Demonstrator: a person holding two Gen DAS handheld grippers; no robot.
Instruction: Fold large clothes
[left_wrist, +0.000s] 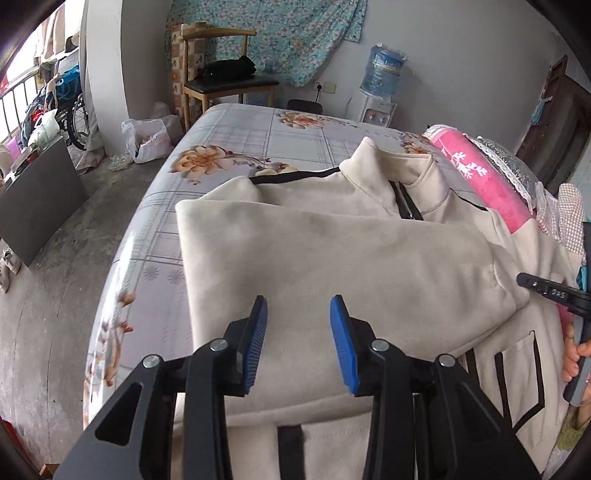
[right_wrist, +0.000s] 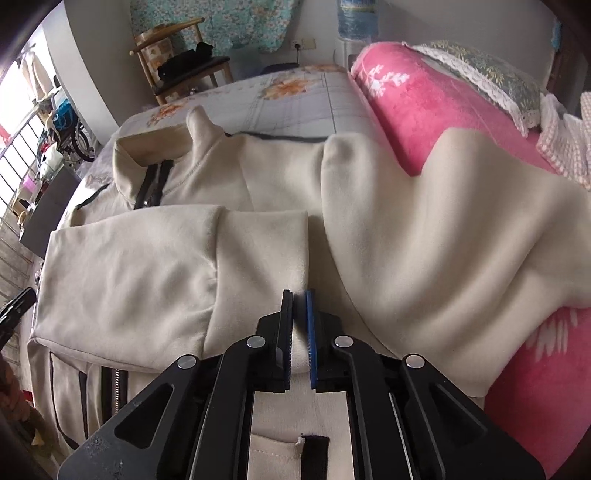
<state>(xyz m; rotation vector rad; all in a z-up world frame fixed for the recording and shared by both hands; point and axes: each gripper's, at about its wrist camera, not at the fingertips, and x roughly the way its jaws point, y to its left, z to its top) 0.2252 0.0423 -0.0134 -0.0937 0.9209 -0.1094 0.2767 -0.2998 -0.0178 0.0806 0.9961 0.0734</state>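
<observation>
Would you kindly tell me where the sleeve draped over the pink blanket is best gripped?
Probably at the cuff end of the sleeve, coming from the pink blanket side: its edge lies free and raised there, so fingers could slip around it, then carry it across the jacket.

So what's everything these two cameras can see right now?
jacket: one, cream with black trim, on the bed, one sleeve folded across its chest
bed: one, grey floral sheet
blanket: one, pink, beside the jacket
chair: one, wooden, past the bed, dark bundle on the seat
water dispenser: one, white with a blue bottle, by the wall
floral cloth: one, teal, hung on the wall
left gripper: blue pads apart, above the sleeve
right gripper: jaws nearly together, whether pinching fabric is unclear
</observation>
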